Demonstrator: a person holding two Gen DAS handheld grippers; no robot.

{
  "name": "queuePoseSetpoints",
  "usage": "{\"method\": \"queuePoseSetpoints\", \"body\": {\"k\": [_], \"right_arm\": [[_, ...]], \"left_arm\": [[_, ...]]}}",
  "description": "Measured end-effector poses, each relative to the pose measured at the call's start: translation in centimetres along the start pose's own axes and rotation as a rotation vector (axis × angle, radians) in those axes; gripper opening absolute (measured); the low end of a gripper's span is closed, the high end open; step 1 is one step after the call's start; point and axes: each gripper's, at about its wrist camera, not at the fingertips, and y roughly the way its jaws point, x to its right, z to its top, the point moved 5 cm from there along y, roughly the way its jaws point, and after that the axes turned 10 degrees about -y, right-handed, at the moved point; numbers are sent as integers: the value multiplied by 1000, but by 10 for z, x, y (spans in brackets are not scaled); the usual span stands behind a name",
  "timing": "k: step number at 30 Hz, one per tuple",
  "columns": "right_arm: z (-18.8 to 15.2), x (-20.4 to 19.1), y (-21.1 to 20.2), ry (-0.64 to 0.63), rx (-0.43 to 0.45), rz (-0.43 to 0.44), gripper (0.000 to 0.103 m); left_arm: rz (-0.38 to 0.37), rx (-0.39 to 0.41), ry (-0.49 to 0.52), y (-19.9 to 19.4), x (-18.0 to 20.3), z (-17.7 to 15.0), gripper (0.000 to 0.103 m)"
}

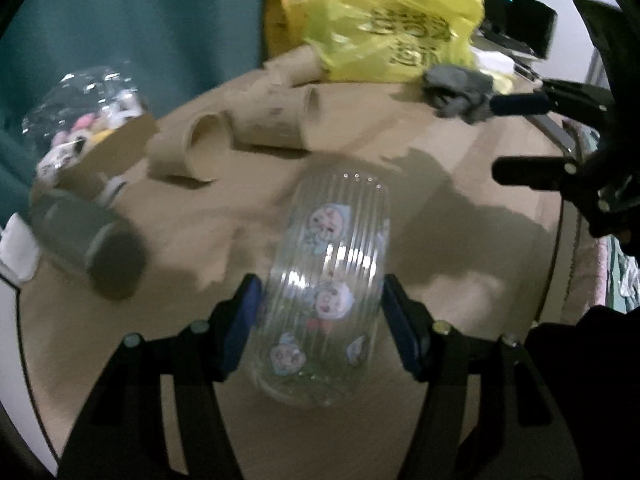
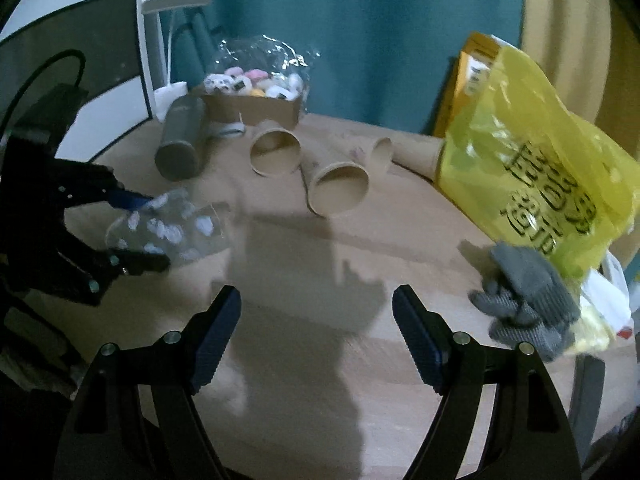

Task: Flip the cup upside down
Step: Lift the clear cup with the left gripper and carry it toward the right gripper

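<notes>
A clear ribbed glass cup with cartoon stickers is held between my left gripper's blue pads. My left gripper is shut on it, and the cup lies tilted above the round wooden table. The right wrist view shows the same cup at the left, clamped in the left gripper just above the table. My right gripper is open and empty over the table's near middle; it also shows at the right in the left wrist view.
Several brown paper cups lie on their sides at the back. A grey cylinder bottle lies at the back left by a cardboard box of small toys. A yellow plastic bag and grey gloves sit at the right.
</notes>
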Motion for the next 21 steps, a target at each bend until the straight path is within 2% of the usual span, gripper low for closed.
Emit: {"method": "queuePoseSetpoints", "body": {"k": [4,11,21], "right_arm": [[-13,10,1,30,1,6,81],[-25,16,7,57,-3,31,81],[-22,17,9,42,-11,46,81]], "left_arm": [[4,-21,23,8,17,-1,63],[39,-40,121,18,32,6,63],[13,-34,91,18,31,8,65]]}}
